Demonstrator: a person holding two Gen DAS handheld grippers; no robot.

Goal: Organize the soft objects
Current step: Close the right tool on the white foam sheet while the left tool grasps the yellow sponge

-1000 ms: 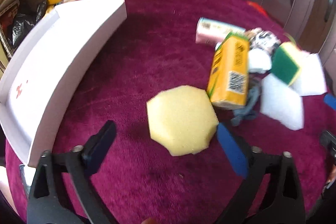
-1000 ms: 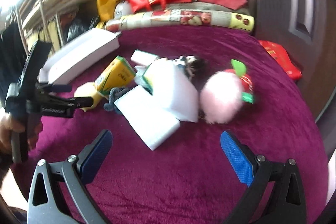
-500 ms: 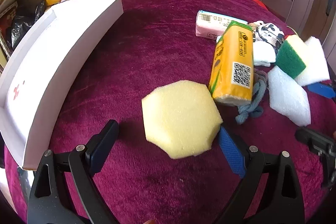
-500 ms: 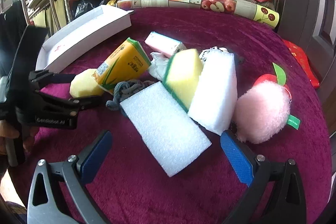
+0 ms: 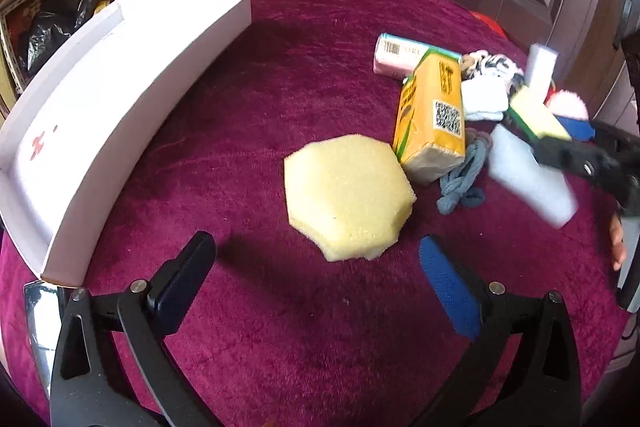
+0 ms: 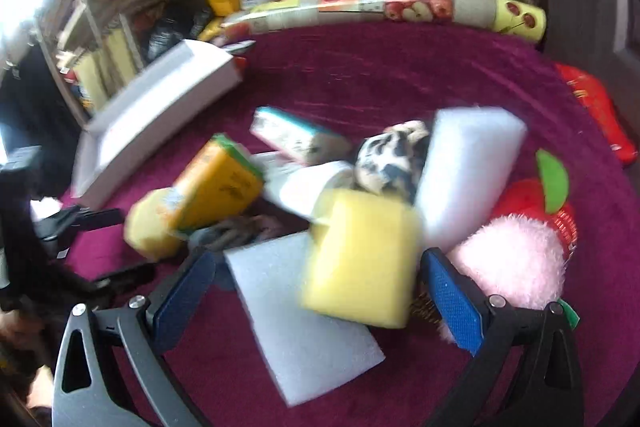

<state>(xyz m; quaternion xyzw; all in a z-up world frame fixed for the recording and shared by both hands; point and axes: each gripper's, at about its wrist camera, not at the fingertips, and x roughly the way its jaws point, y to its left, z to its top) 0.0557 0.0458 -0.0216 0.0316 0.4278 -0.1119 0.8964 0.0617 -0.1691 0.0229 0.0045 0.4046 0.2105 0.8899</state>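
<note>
Yellow foam, cut to a hexagon, the sponge (image 5: 347, 195) lies flat on the plum velvet bench (image 5: 304, 75), just ahead of the left gripper (image 5: 316, 281) and not between its pads. That gripper's jaws are opening and stand wide, nothing in them. The sponge's far corner touches the yellow tissue pack (image 5: 432, 123), which leans over a grey cord (image 5: 462, 183).

The risk as I judge it: closing on the sponge from this angle could nudge the tissue pack and tip it, or snag the cord and drag it along. Foam this soft may also squash and spring out of a shallow pinch. The white box (image 5: 120, 99) sits well apart to the left, so a loose hold could drop the sponge on the way over.

On the other side, the right gripper (image 6: 320, 291) is spread, with the yellow scouring sponge (image 6: 360, 259) and a white foam slab (image 6: 296, 315) between its pads but not pressed. Closing here could catch both at once, or bump the pink plush ball (image 6: 516, 263) just beside it.

Compared with a second ago, the left gripper has widened slightly and barely shifted, while the right gripper has pushed in on the pile, which now fills its view and is blurred.
</note>
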